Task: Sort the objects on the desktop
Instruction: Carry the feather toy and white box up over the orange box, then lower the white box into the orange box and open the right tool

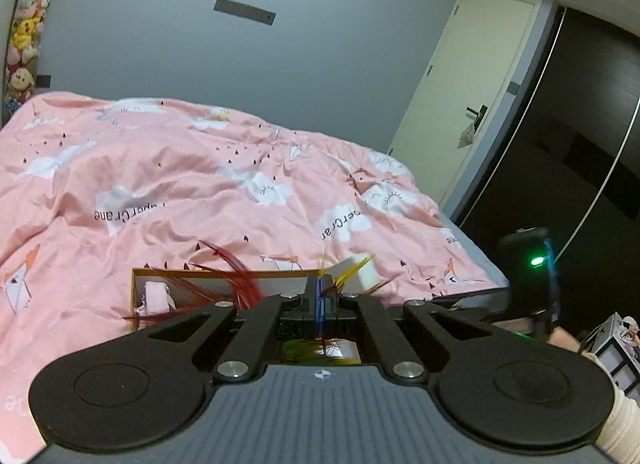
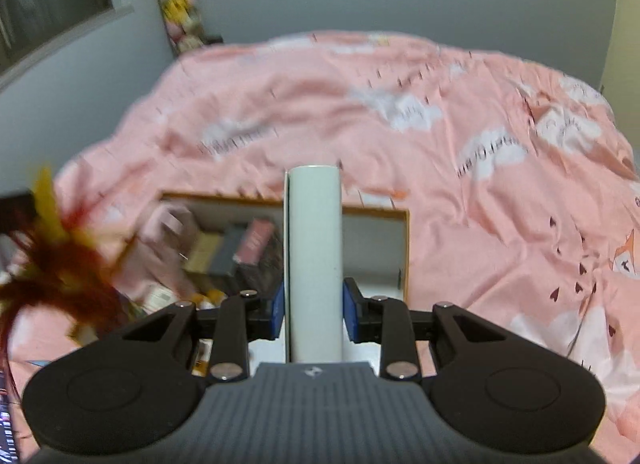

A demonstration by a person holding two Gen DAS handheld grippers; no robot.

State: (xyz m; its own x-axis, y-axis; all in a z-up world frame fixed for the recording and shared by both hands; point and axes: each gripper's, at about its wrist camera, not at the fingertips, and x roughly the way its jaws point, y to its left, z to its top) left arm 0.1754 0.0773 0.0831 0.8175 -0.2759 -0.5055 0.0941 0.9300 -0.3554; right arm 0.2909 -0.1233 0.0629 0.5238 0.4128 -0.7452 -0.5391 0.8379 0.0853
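Note:
My left gripper (image 1: 319, 292) is shut, its blue pads pressed on the stem of a feather toy (image 1: 240, 284) whose red and yellow plumes fan out past the fingertips. In the right wrist view the same feathers (image 2: 64, 260) show blurred at the far left. My right gripper (image 2: 314, 308) is shut on a tall white box (image 2: 314, 223), which stands upright between the blue pads. Both grippers hover over an open cardboard box (image 2: 406, 248) with an orange rim (image 1: 200, 272) that lies on the bed. It holds several small packets (image 2: 252, 244). The white box (image 1: 366, 274) peeks out behind the left fingertips.
A rumpled pink duvet (image 1: 180, 183) covers the bed under and beyond the cardboard box. A cream door (image 1: 472, 95) and dark wardrobe (image 1: 580, 143) stand at the right. Plush toys (image 1: 26, 31) hang at the far left. A small printed box (image 1: 616, 352) sits near a sleeve (image 1: 616, 424).

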